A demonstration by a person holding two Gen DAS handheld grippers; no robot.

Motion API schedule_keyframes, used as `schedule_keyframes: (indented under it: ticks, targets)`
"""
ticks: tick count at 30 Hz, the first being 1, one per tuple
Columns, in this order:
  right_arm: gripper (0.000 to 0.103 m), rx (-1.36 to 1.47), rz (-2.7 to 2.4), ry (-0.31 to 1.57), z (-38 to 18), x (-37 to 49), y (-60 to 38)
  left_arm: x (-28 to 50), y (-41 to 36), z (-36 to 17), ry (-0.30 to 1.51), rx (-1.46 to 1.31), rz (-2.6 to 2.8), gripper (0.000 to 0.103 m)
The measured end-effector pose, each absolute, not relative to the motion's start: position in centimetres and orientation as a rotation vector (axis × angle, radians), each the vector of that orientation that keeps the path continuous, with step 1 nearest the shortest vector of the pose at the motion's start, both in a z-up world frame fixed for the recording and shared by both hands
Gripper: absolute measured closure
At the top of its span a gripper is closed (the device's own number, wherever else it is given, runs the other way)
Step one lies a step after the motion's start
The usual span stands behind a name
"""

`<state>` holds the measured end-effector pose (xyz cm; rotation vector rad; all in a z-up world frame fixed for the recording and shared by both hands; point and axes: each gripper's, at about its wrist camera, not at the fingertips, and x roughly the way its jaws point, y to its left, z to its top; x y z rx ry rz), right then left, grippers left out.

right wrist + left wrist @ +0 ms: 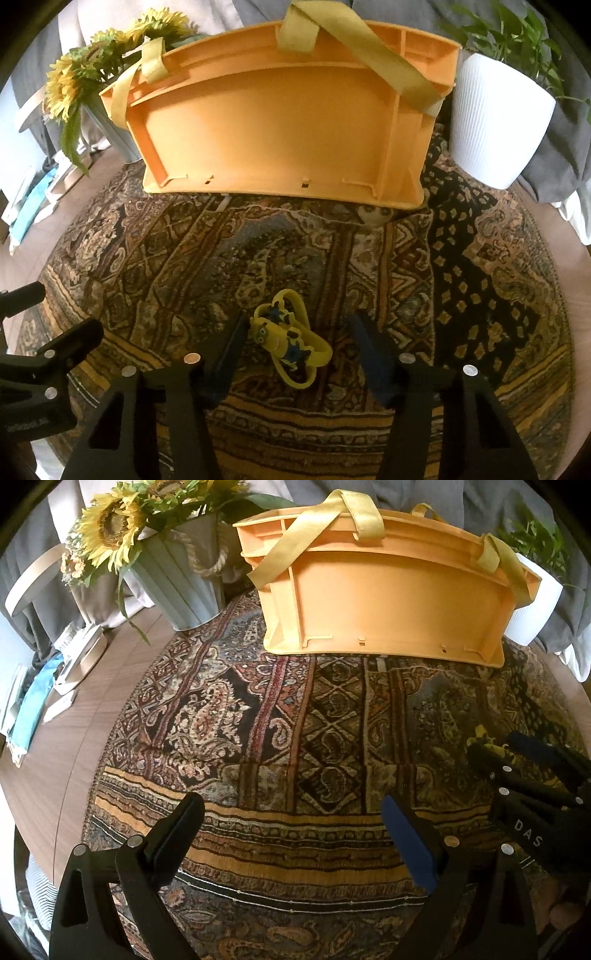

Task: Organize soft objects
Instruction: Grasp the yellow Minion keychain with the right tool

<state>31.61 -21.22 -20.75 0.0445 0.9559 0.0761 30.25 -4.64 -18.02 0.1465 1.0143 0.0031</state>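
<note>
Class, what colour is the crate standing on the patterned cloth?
The crate is orange, with yellow straps draped over it; the right wrist view shows it best.

Black angular linkage arms are seen on both grippers, the left gripper point(295, 834) and right gripper point(297, 350), studded with round silver rivets; blue pads line the fingertips point(373, 354), and white "DAS" lettering is printed behind the claw.

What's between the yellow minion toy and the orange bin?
Only patterned cloth. In the right wrist view, nothing stands between the toy and the bin.
</note>
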Motion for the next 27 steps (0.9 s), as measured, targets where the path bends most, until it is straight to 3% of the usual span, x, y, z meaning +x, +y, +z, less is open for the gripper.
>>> schedule_keyframes:
  ticks: [5, 27]
  targets:
    - [0.058, 0.052, 0.107, 0.969, -21.1, 31.6, -20.8, 30.5, -4.7, -18.2, 1.019, 0.148, 0.0, 0.005]
    - [0.059, 0.078, 0.089, 0.915, -18.6, 30.1, -21.6, 30.7, -5.1, -17.1, 0.99, 0.146, -0.046, 0.005]
